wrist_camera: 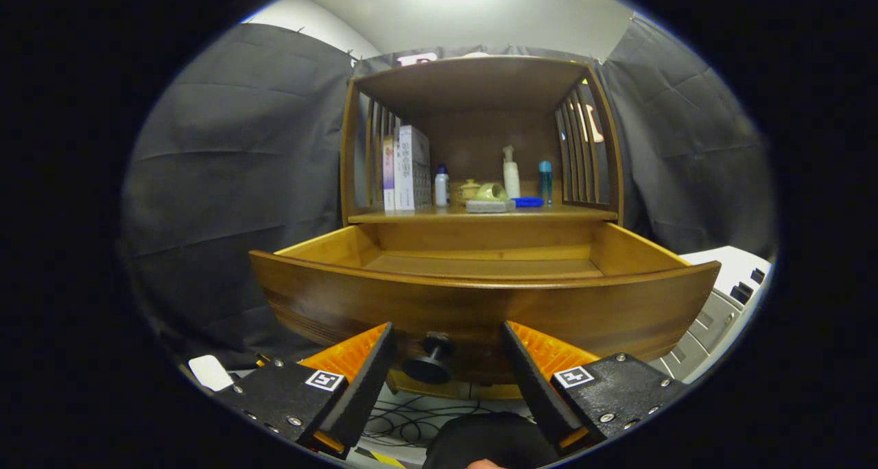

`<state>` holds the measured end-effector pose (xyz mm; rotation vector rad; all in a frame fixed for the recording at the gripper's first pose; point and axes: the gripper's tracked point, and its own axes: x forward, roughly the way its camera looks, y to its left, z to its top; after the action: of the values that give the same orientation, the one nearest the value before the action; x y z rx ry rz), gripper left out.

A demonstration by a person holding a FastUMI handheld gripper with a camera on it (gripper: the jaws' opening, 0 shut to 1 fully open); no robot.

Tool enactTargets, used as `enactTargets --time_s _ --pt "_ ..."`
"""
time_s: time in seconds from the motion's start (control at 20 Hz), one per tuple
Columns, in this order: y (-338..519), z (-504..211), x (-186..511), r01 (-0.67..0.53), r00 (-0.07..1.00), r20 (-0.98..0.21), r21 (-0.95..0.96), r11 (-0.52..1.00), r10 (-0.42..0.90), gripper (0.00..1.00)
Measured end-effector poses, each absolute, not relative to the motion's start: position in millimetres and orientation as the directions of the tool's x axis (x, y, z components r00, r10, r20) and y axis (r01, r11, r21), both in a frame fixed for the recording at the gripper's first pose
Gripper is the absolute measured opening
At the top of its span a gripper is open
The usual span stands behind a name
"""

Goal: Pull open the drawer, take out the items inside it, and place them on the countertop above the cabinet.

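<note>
A wooden cabinet stands ahead with its drawer (480,297) pulled far out toward me. The drawer's floor (480,263) shows bare wood; I see no item on the part in view. A dark round knob (429,359) sticks out of the drawer front, between my two fingers and apart from both. My gripper (447,339) is open, just in front of the drawer front. On the countertop (439,216) above the drawer stand boxes (406,169), a small white bottle (442,185), a pump bottle (511,172), a blue-capped bottle (545,181), a green tape dispenser (490,198) and a blue ring (527,201).
The cabinet has slatted side walls (583,150) and a top shelf over the countertop. A white appliance with dark buttons (727,297) sits to the right of the drawer. Cables (411,421) lie on the floor below the drawer. Black cloth walls surround the cabinet.
</note>
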<state>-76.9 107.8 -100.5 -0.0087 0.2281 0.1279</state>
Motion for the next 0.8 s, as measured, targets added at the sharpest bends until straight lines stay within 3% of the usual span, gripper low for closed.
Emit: enactTargets --time_s 0.5,0.8 --pt "112.5 -109.4 -67.8 -0.091 0.969 -0.232 0.009 0.996 0.091 0.92" --pt "92.7 -114.6 -45.1 0.006 0.976 -0.216 0.029 1.0 0.0 0.92"
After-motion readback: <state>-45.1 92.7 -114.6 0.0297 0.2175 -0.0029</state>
